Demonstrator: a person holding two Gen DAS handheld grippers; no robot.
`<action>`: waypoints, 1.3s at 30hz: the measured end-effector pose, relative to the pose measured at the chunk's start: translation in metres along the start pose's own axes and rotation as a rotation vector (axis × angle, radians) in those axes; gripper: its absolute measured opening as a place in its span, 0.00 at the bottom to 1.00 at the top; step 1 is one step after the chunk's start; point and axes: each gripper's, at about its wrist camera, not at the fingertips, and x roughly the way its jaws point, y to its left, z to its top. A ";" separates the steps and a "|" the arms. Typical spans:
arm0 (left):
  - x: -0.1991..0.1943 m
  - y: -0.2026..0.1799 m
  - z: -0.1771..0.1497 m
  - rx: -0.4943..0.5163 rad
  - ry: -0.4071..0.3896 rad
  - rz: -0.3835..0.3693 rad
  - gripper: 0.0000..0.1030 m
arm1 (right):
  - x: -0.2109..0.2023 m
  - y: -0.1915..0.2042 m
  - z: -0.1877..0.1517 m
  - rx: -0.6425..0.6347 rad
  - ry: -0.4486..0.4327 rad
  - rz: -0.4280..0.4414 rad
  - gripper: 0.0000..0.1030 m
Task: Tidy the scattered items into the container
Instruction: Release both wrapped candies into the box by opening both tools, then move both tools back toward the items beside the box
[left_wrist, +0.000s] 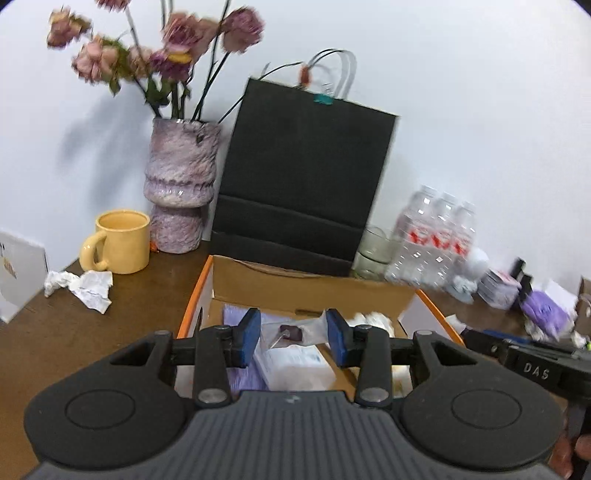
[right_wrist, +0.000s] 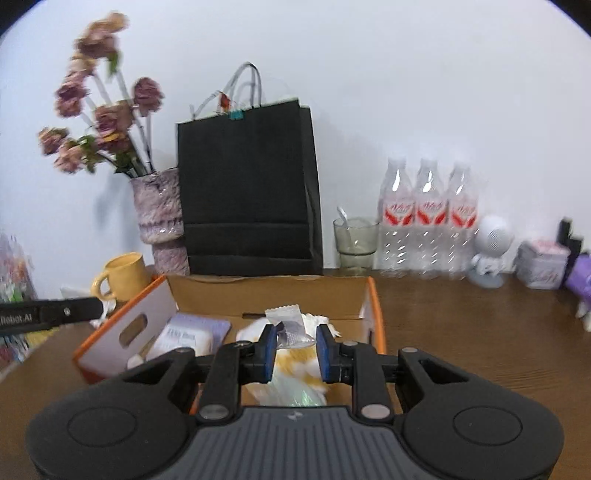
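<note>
Cardboard box (right_wrist: 273, 293) with orange edges sits mid-table, already holding packets, a purple pad and crumpled wrappers. I see my right gripper (right_wrist: 295, 349) above it, jaws pinching a clear plastic sachet (right_wrist: 286, 325). My left gripper (left_wrist: 291, 338) hovers over the box with jaws spread, holding nothing. Crumpled paper (left_wrist: 79, 286) lies left, near the yellow mug (left_wrist: 120, 242).

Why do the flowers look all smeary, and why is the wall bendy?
Left wrist view: the flowers and water bottles are smeared by motion blur, while the left gripper is sharp. Right wrist view: softer blur on the flowers. Both views: the fisheye lens curves the edges and darkens the corners.
</note>
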 end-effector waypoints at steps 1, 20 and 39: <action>0.009 0.004 0.002 -0.020 0.006 0.001 0.38 | 0.013 -0.001 0.003 0.019 0.005 -0.003 0.21; 0.098 0.019 0.000 -0.006 0.148 0.070 0.78 | 0.106 -0.004 0.000 -0.008 0.125 -0.068 0.80; 0.051 0.005 0.006 0.083 0.026 0.107 1.00 | 0.067 -0.002 0.012 -0.020 0.099 -0.087 1.00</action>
